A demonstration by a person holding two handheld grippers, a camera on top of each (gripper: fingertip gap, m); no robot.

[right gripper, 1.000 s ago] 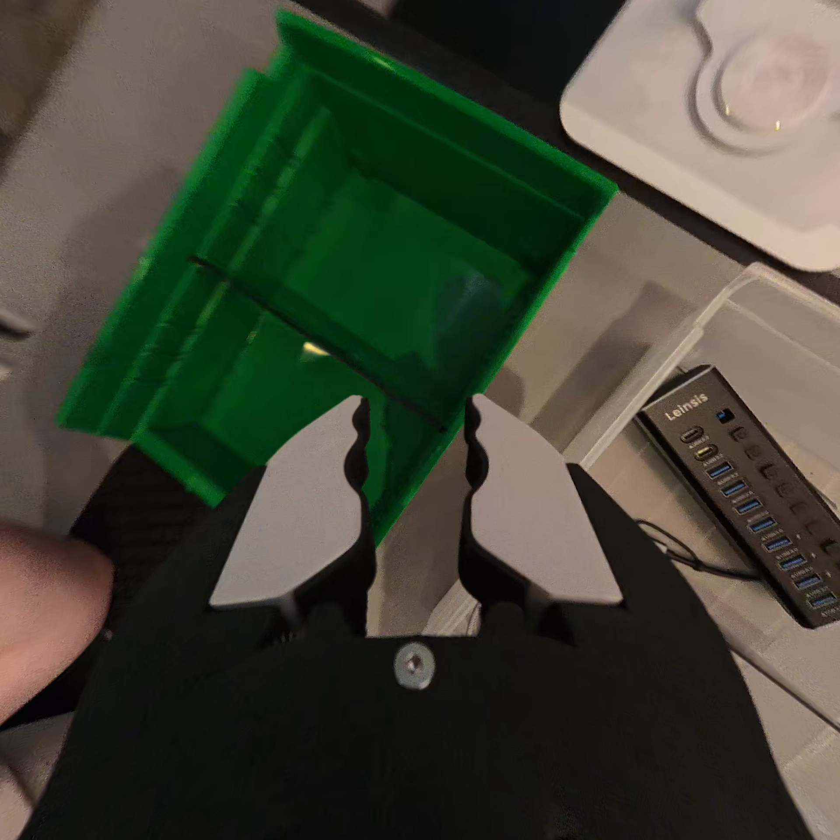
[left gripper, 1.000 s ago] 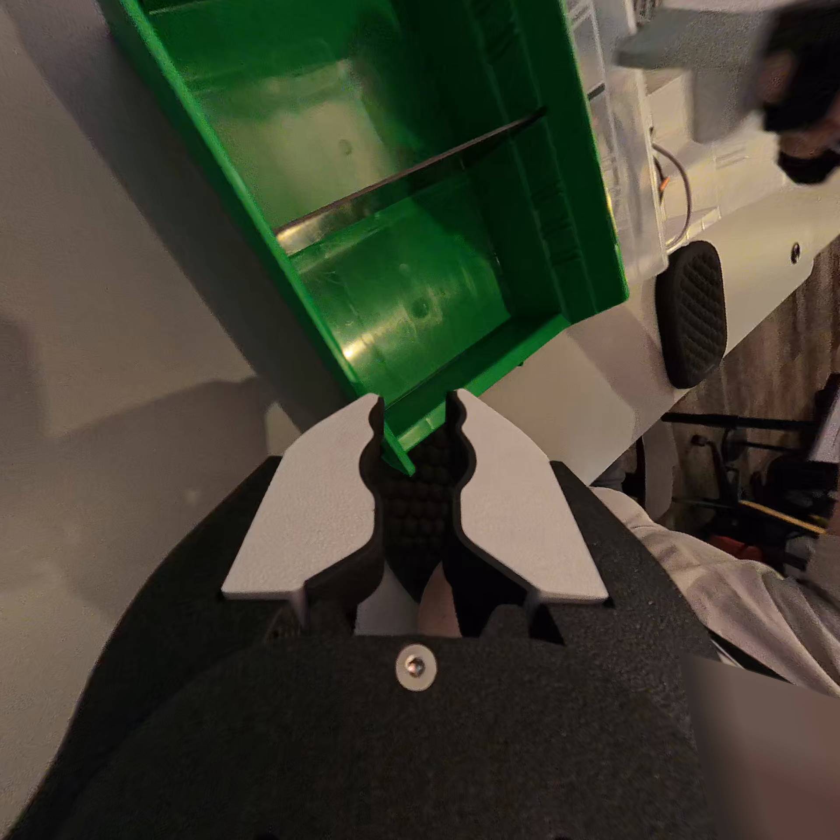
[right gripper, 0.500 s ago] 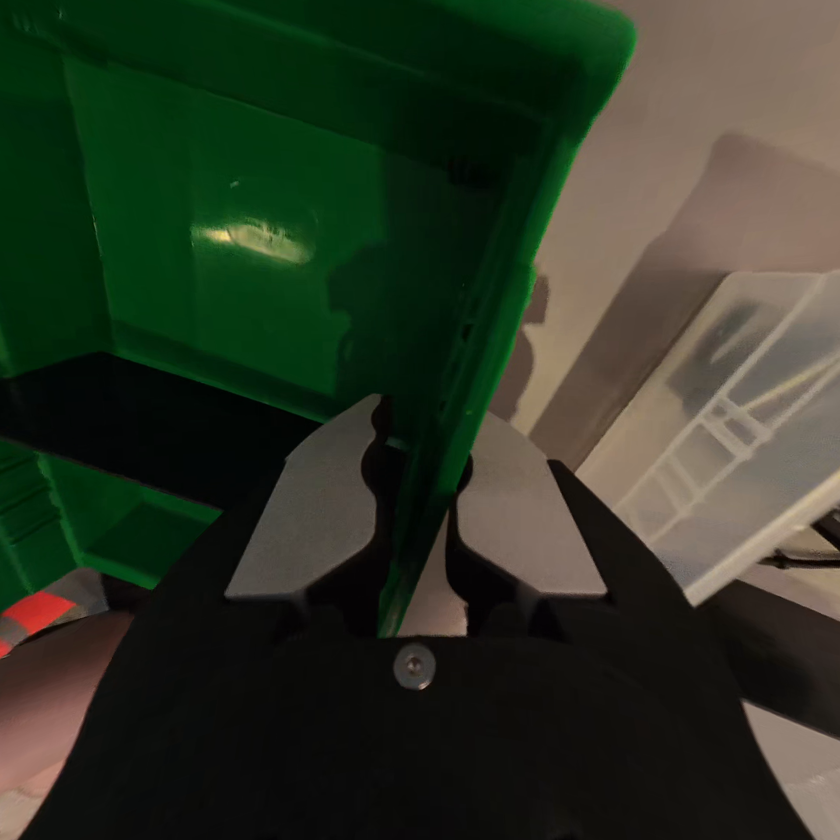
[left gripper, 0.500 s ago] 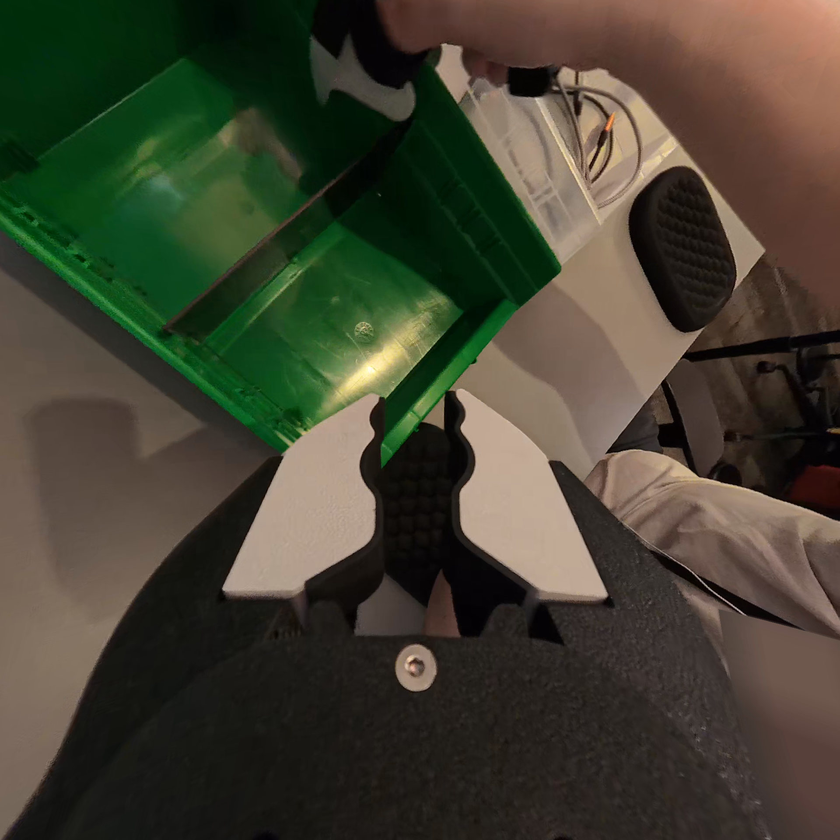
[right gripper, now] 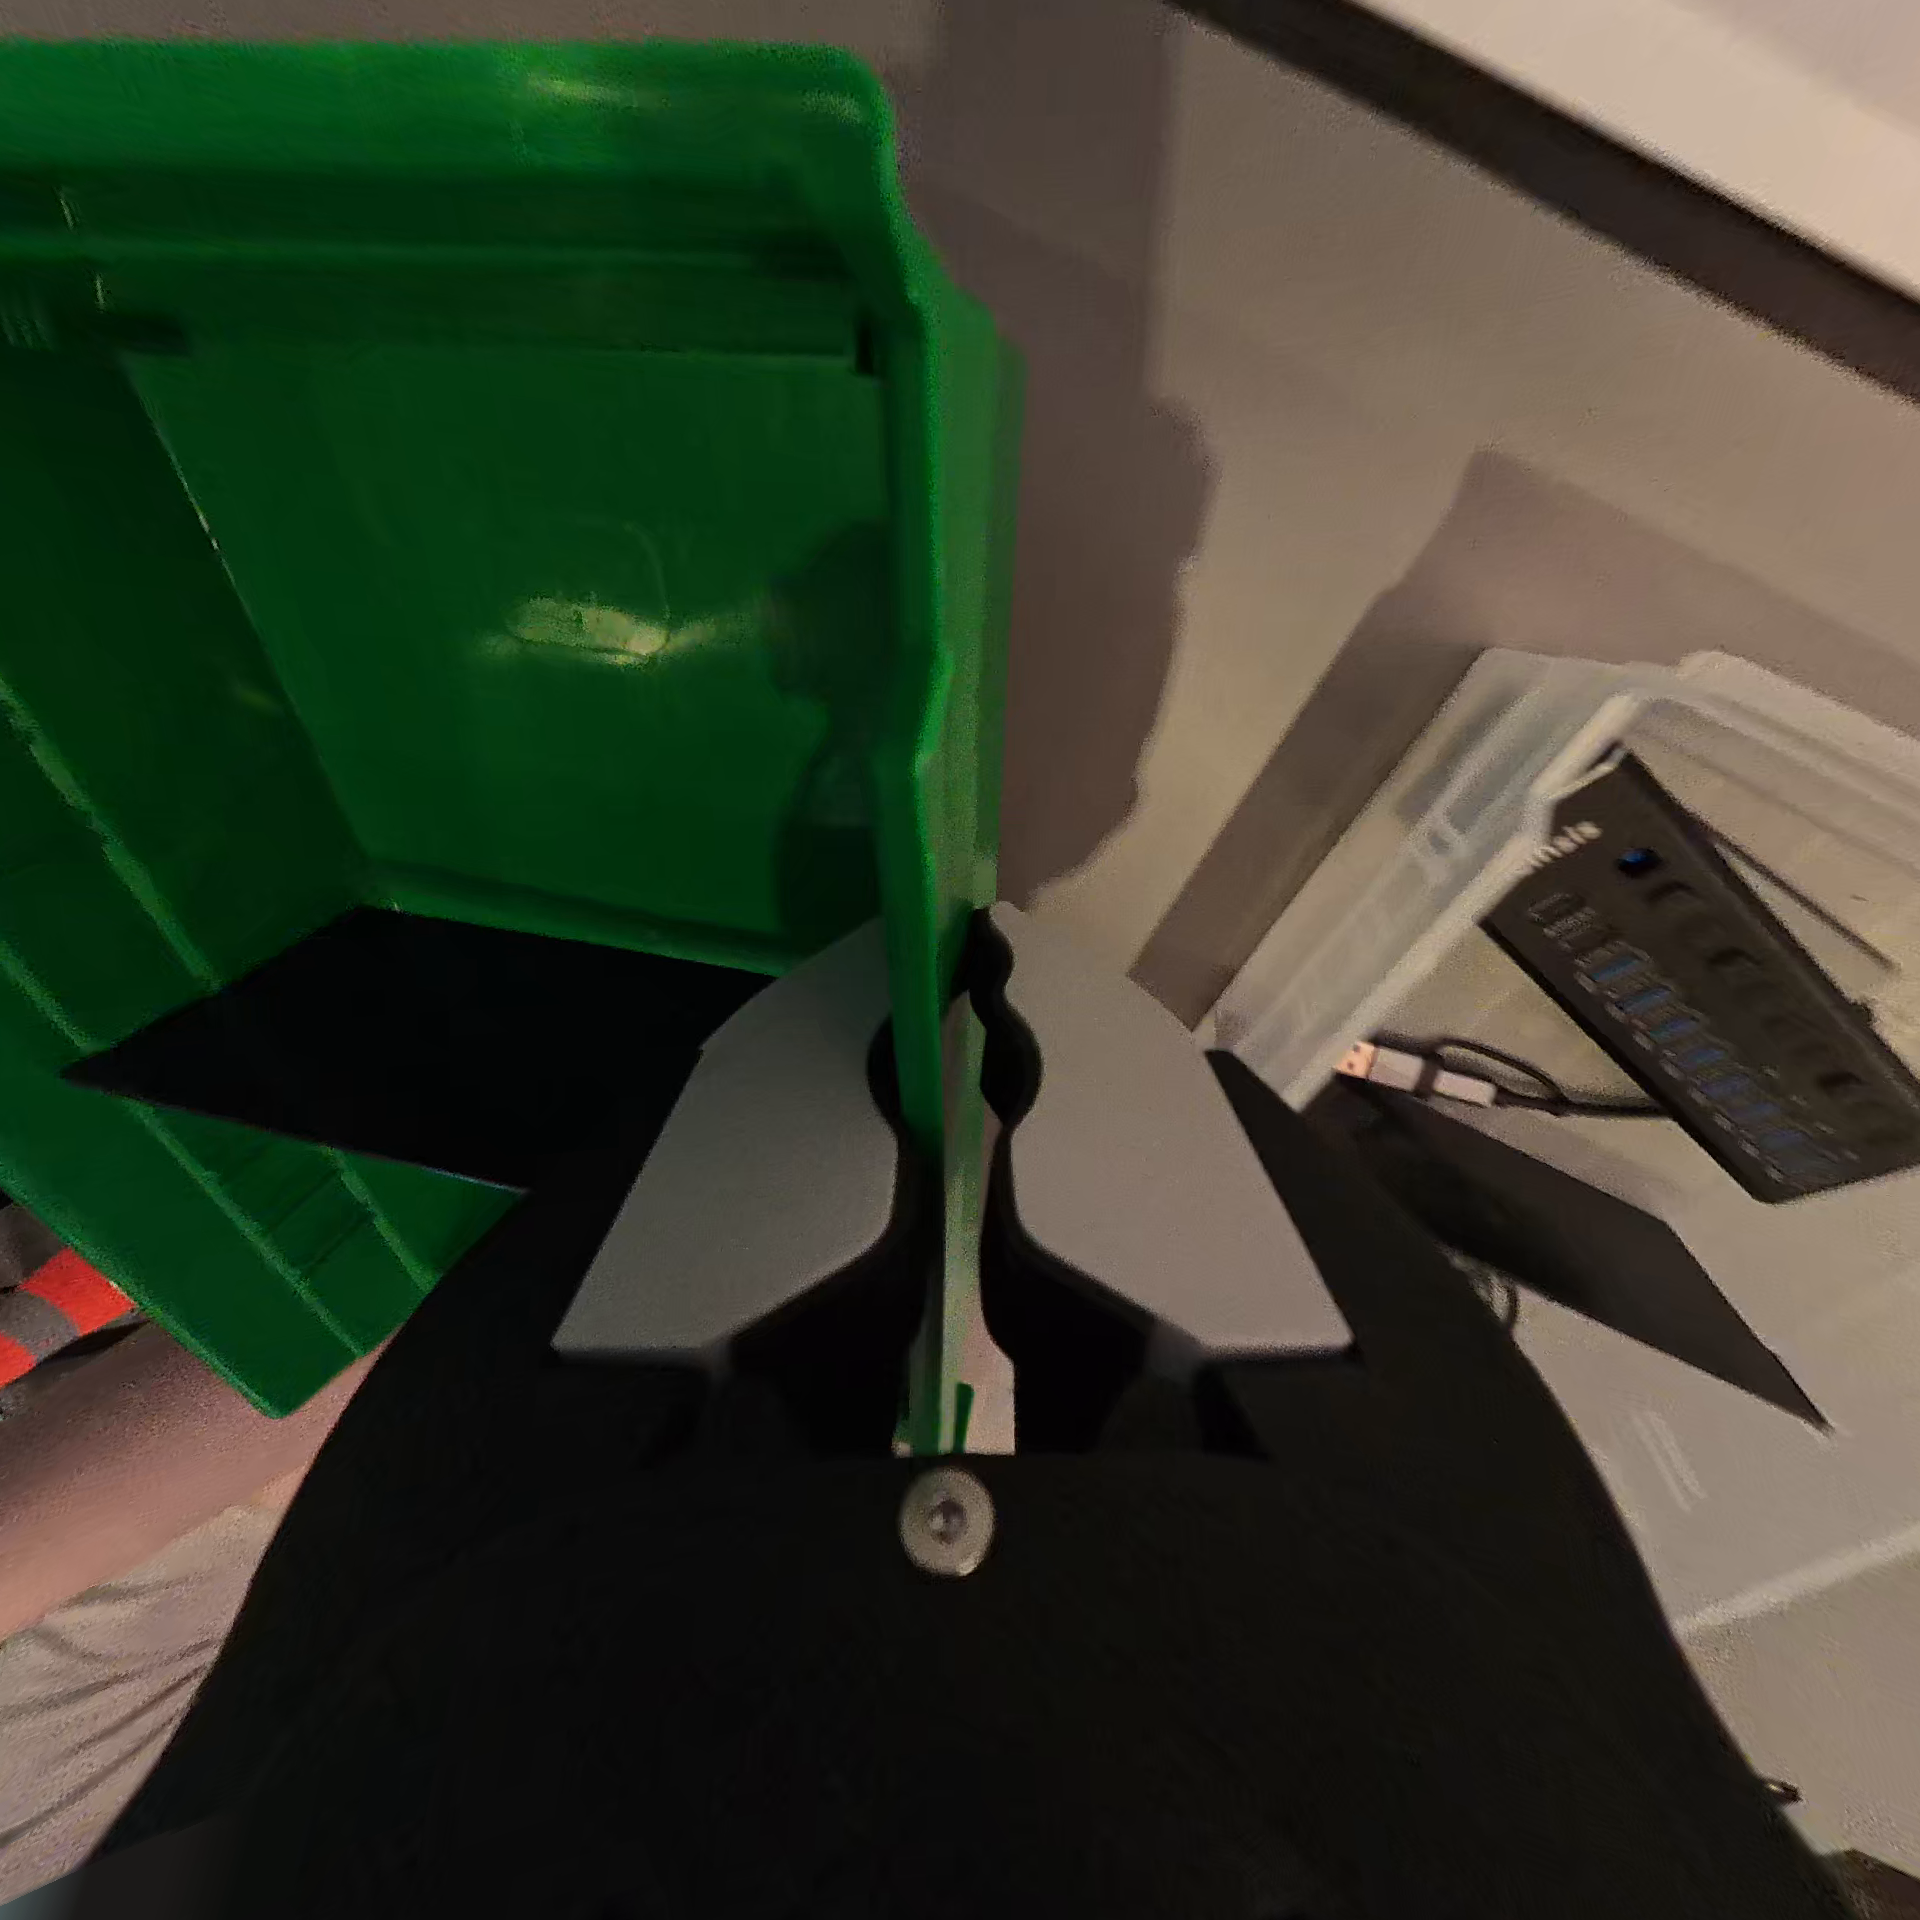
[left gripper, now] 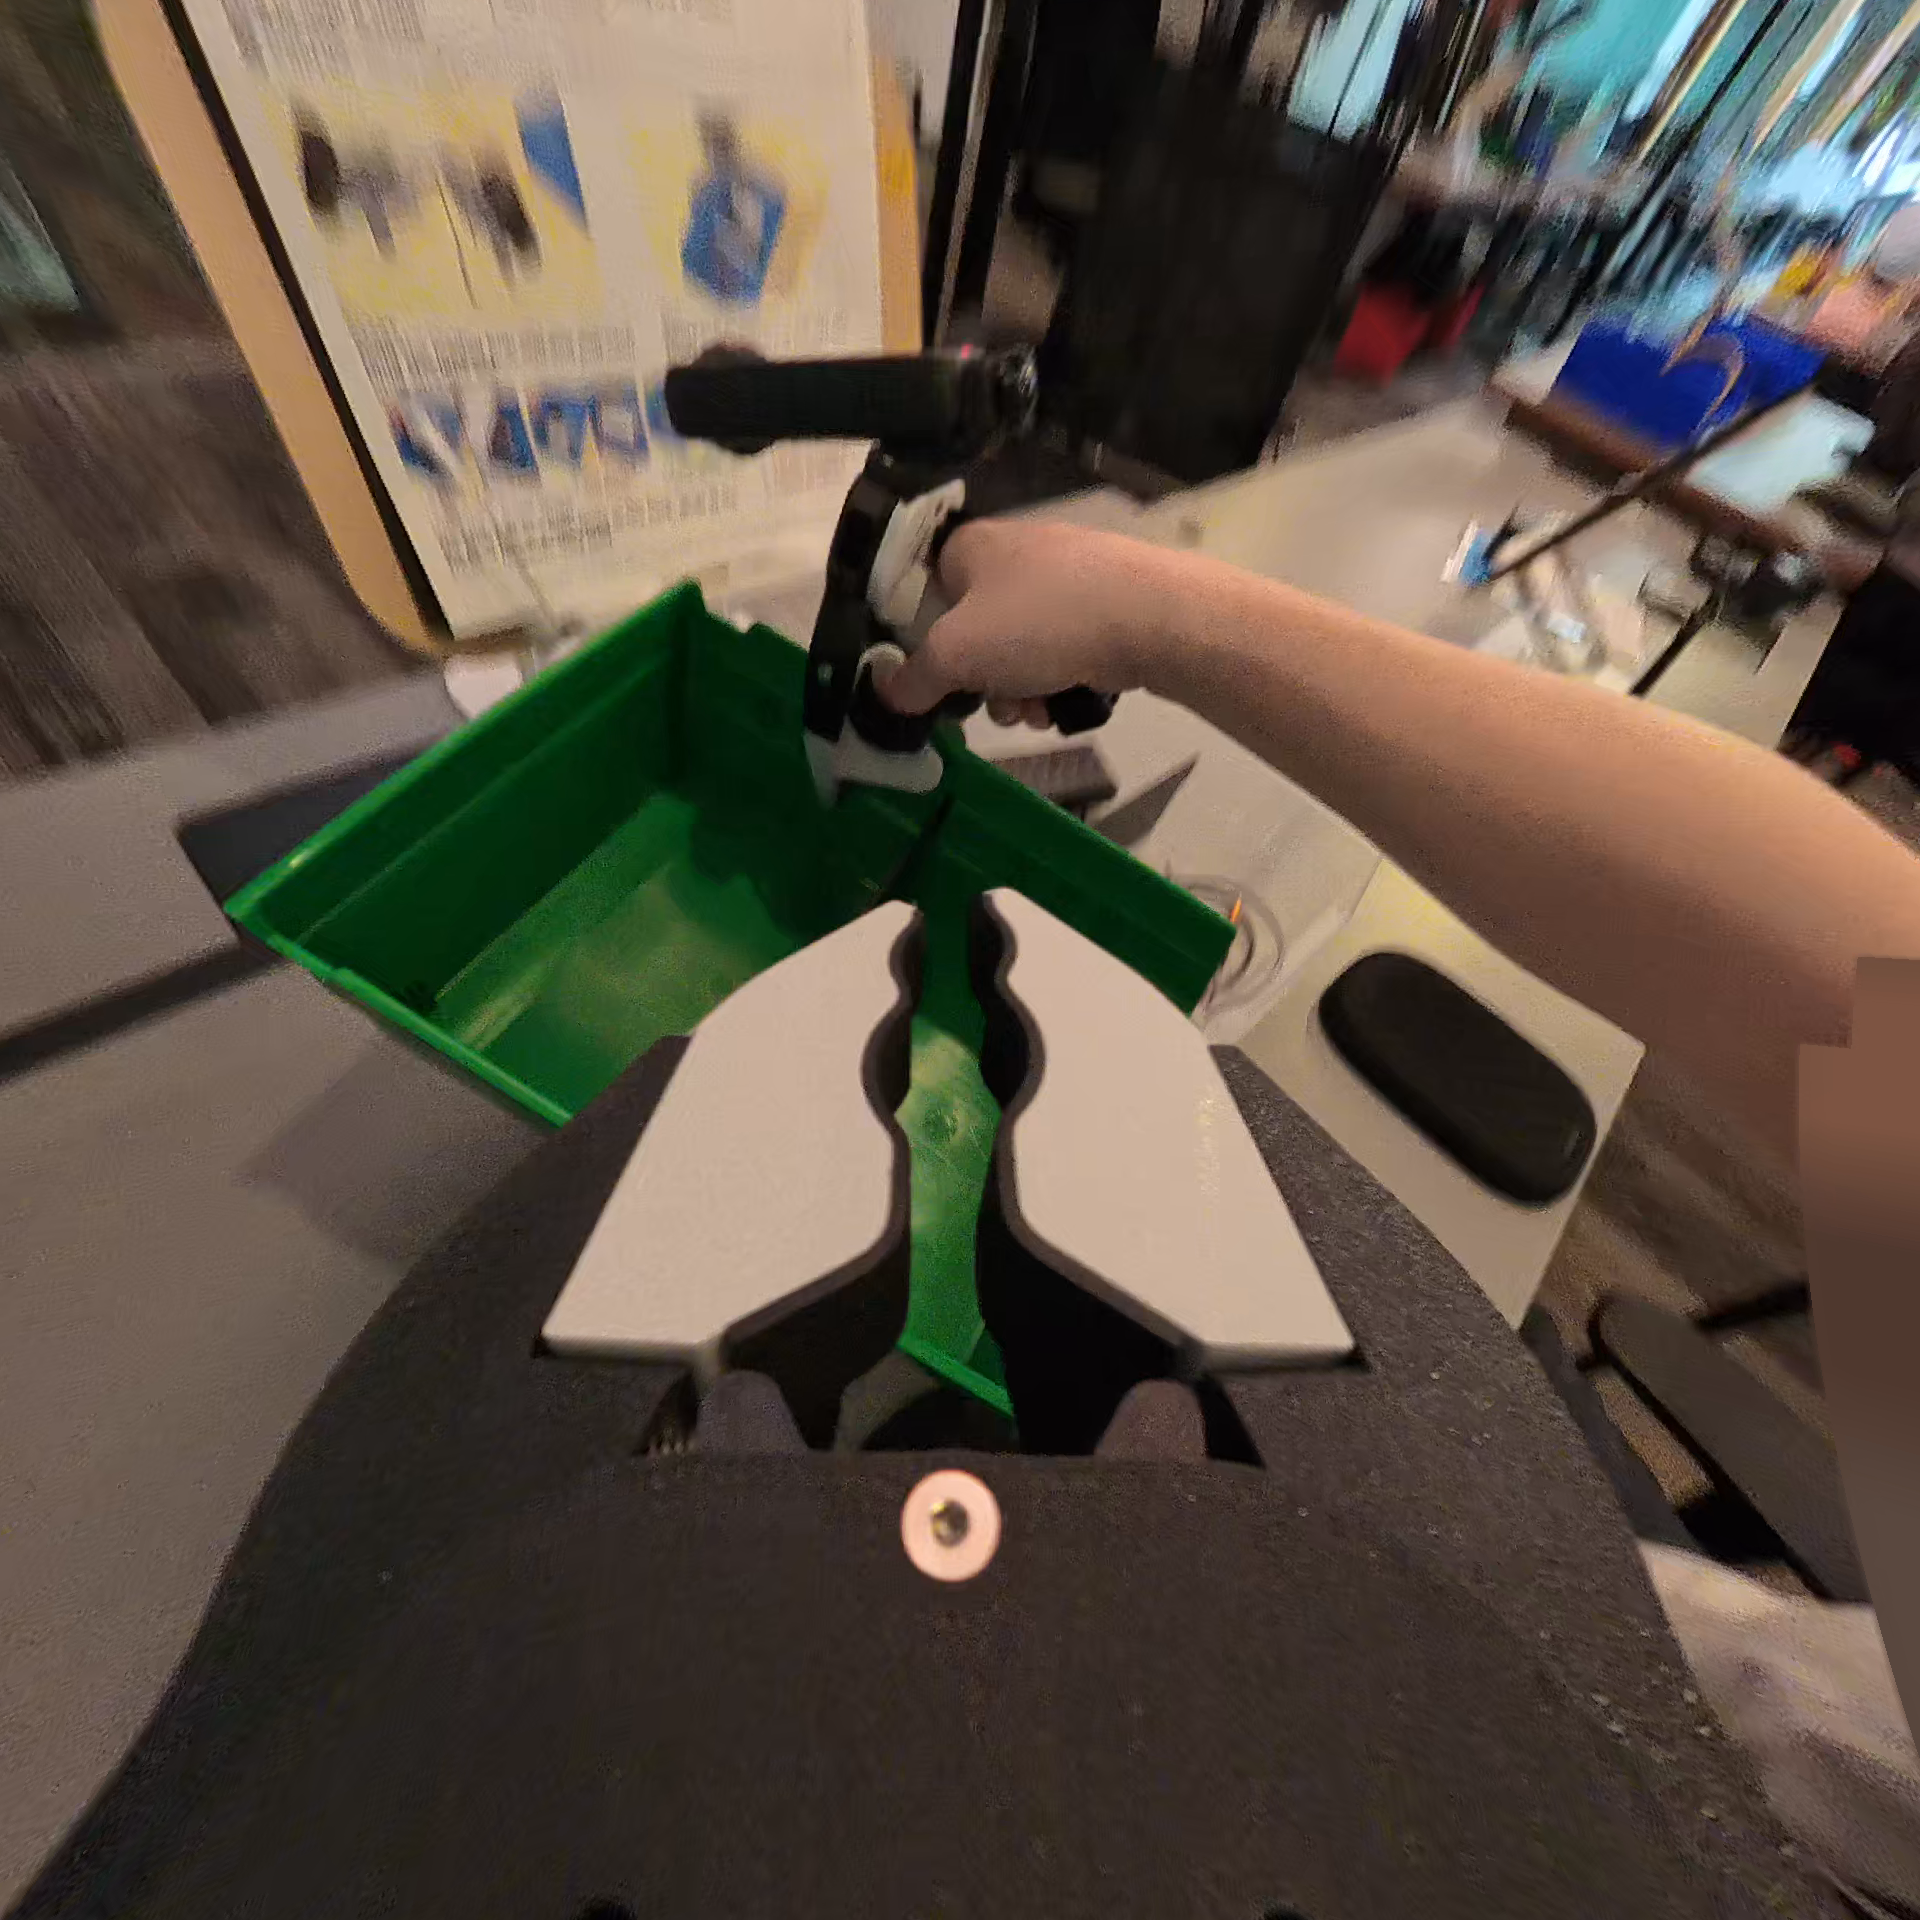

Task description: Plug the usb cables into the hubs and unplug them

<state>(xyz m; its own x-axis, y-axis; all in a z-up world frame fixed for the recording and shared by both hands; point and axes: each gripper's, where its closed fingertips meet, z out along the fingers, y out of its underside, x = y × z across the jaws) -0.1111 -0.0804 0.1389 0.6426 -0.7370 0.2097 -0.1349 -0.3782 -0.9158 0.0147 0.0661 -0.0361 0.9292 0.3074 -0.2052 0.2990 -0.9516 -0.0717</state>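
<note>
L gripper (left gripper: 948, 925): jaws nearly together, pinching the near wall of the green bin (left gripper: 540, 883), rim running down the gap btwn the two grey fingers (left gripper: 748, 1132). R gripper (right gripper: 940, 935): likewise clamped on a side wall of the same bin (right gripper: 499, 582), wall edge-on btwn its fingers (right gripper: 1143, 1153). In the left wrist view the R gripper (left gripper: 868, 764) shows farther off, gripping the far wall, w/ a person's hand (left gripper: 1008, 613) and bare forearm on its handle.

Bin is by far the biggest thing, open-topped, w/ a dark divider (right gripper: 416, 1029) across the inside; no contents seen. It seems lifted off the grey table (left gripper: 156, 1195), tilted, but can't tell for sure.

Right of the bin, a clear plastic tub (right gripper: 1455, 831) on the table. In it lies a black USB hub (right gripper: 1714, 997), row of blue ports facing up. USB cables (right gripper: 1455, 1081): metal plugs lie loose just beside the hub's near end, not in any port. A flat black slab (right gripper: 1558, 1236) sits below them.

Black oval pad (left gripper: 1455, 1081) on the white table corner, near the bin. Background blurry: a poster (left gripper: 540, 291) on a stand behind the bin.
</note>
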